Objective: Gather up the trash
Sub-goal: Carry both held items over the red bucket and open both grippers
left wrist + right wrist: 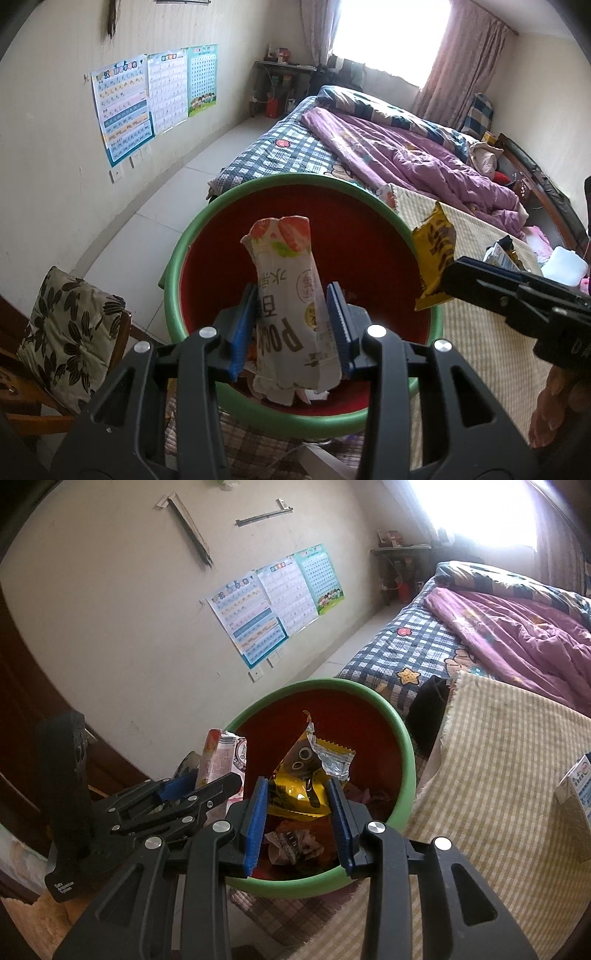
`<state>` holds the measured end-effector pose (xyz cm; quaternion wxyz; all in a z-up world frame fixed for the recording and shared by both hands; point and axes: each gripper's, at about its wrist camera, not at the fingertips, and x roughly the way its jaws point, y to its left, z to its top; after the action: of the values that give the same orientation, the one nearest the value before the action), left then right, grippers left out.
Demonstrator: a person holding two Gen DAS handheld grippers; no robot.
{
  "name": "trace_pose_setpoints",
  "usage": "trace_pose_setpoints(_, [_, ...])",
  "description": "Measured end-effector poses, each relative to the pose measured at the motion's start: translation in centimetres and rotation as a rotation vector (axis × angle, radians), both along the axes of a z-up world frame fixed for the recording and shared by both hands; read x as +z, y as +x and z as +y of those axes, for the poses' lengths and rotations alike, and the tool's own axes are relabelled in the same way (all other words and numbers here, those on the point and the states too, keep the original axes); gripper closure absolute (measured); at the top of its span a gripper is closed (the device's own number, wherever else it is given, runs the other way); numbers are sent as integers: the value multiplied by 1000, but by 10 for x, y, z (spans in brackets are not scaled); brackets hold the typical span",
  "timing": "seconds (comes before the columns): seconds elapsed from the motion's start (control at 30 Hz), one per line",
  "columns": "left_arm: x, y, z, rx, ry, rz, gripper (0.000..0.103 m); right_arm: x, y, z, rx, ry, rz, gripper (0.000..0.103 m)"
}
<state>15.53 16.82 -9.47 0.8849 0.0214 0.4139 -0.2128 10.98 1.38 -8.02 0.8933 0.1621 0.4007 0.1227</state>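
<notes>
While both wrappers hang over the green-rimmed bin (177, 258), left gripper (291, 328) clamps the strawberry wrapper (288, 295) mid-length; right gripper (299, 812) pinches the yellow wrapper (295, 794). Both probably light, crinkly and slippery.

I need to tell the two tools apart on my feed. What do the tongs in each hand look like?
They look alike. The left tongs and right tongs are matte black plastic frames with cut-out slots and round silver rivets at the pivots. Each finger carries a blue ribbed pad. Seen from the right wrist view, the left tool has a blocky black handle with small white lettering. No cables or sleeves show.
</notes>
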Motion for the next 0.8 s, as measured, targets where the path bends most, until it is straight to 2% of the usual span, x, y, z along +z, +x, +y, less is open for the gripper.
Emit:
trace_pose_setpoints(0.27, [0,-2,-1,0,3,-3,65,-1,1,-1,0,3,0,68])
trace_pose_setpoints(0.37, [2,-2,-1,13,3,-10,51,0,-1,-2,-10,8,-13,54])
trace_pose_setpoints(0.5, [5,-3,1,30,3,-22,45,5,-5,-3,-19,10,-32,51])
trace_pose_setpoints(0.8, [12,-11,-4,38,0,-42,44,17,-21,-16,-54,23,-66,50])
